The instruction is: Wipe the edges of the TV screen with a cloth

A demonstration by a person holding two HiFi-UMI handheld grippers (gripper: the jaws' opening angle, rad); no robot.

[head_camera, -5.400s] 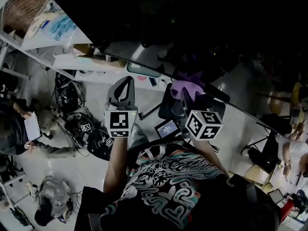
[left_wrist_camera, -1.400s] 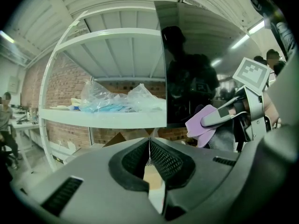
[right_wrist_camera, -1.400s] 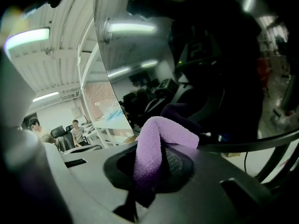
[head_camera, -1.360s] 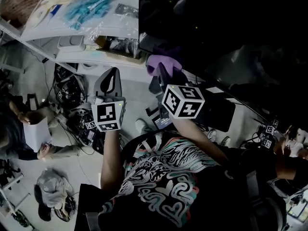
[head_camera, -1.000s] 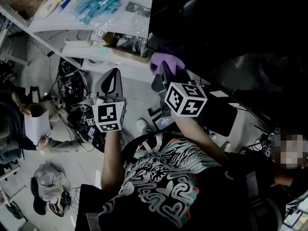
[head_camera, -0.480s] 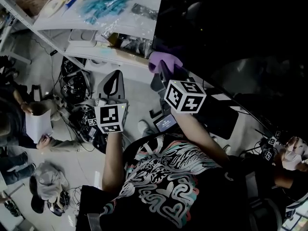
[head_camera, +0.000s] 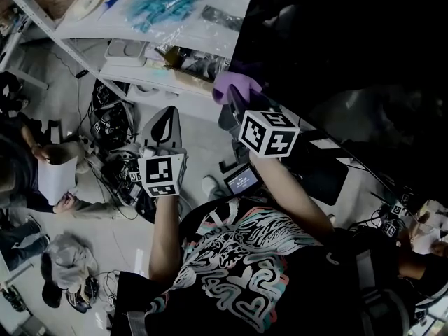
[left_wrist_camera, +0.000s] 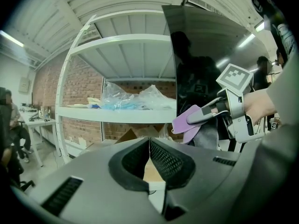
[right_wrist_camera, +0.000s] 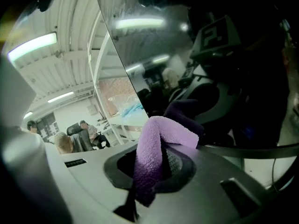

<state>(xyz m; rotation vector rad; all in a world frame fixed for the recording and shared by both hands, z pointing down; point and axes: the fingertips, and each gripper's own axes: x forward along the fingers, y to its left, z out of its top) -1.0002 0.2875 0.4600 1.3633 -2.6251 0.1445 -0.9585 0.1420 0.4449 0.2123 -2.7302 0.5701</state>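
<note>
A large dark TV screen (head_camera: 350, 40) fills the upper right of the head view; its left edge (right_wrist_camera: 119, 64) runs up the right gripper view. My right gripper (head_camera: 234, 103) is shut on a purple cloth (head_camera: 234, 86), whose folded end (right_wrist_camera: 161, 134) rests against the screen near its lower left corner. The cloth and the right gripper (left_wrist_camera: 205, 113) also show in the left gripper view, at the screen's edge. My left gripper (head_camera: 164, 121) hangs to the left of the screen with its jaws shut and nothing between them (left_wrist_camera: 148, 146).
A white metal shelf rack (head_camera: 161, 40) stands left of the TV, holding plastic bags with blue items (head_camera: 157, 5) and a cardboard box (head_camera: 189, 61). Cables and gear (head_camera: 112, 128) lie on the floor below. A seated person (head_camera: 31, 180) is at far left.
The right gripper with the cloth has slid along the screen's lower edge toward its left corner over the last seconds. The left gripper has stayed shut beside the shelf.
</note>
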